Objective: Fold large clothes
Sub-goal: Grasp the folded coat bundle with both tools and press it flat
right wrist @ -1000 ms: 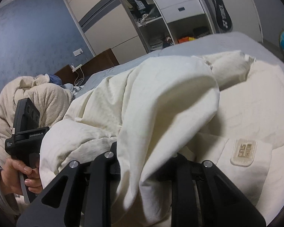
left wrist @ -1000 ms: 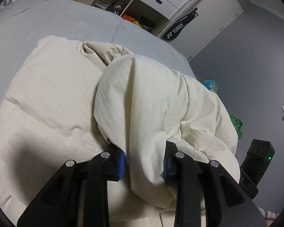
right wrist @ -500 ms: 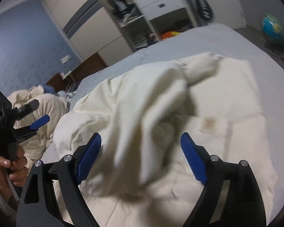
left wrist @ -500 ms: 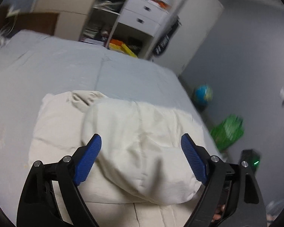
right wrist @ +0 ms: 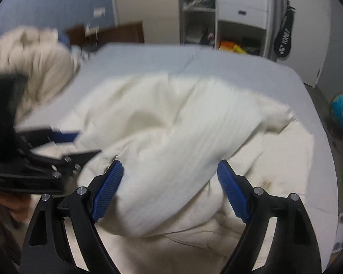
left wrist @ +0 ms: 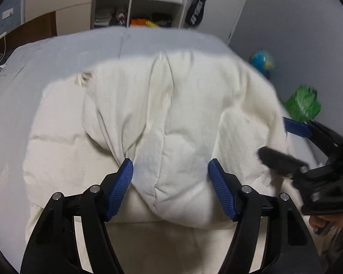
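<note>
Cream padded coat (left wrist: pixel 171 118) lies on the grey bed (left wrist: pixel 64 52), body flat w/ a thick fold flopped over the top; its long axis runs roughly from the camera end away twd the shelving unit (left wrist: pixel 135 2). L gripper (left wrist: pixel 171 175) hangs over the fold's near end, jaws apart but closing, blue pads not pressing cloth, nothing held. R gripper (right wrist: pixel 169 175) is wide open over the same fold, also holding nothing.
</note>
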Demonstrator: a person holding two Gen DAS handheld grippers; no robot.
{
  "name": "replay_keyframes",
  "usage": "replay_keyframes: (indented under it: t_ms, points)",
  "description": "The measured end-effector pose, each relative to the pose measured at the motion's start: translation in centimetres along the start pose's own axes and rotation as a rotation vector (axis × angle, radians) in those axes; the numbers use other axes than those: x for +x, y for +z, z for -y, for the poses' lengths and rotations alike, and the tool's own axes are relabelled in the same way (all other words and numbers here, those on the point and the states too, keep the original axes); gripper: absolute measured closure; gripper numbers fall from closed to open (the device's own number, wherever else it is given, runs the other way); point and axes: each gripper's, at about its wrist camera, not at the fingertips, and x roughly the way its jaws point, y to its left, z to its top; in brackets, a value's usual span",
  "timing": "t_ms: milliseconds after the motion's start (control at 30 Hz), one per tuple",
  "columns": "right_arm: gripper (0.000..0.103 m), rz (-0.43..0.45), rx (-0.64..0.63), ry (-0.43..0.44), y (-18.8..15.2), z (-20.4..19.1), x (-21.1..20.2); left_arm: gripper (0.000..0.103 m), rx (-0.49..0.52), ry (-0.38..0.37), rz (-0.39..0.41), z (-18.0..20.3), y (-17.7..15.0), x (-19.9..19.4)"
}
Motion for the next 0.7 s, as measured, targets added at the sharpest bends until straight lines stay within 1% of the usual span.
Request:
replay_keyframes:
  t_ms: [33,67,100,133,200,467,700]
  points:
    - [0.022,-0.034,-0.005,-0.009,-0.8,0.0,1.2,0.037,0.006,0.014,-0.021,-0.2,-0.5,0.7]
    - [0.022,-0.044,-0.012,-0.021,-1.3,0.0,1.7,0.035,-0.003,0.010,-0.044,-0.5,-0.8,1.3]
    - [0.022,-0.058,-0.028,-0.041,-2.0,-0.1,2.4,0.034,-0.030,-0.010,-0.067,-1.1,-1.2,1.9]
    - [0.022,-0.068,-0.034,-0.046,-2.7,0.0,3.0,0.034,-0.055,-0.028,-0.068,-1.7,-1.8,2.4]
    - [0.021,-0.073,-0.029,-0.045,-3.6,0.4,3.6,0.033,-0.051,-0.033,-0.063,-1.9,-2.3,2.7]
    - [0.021,-0.055,0.024,-0.029,-5.2,2.2,5.2,0.032,-0.031,-0.014,-0.056,-2.0,-3.0,3.8]
    - [0.021,-0.045,0.018,-0.040,-5.8,1.9,5.6,0.031,-0.025,-0.008,-0.053,-1.4,-4.1,4.2]
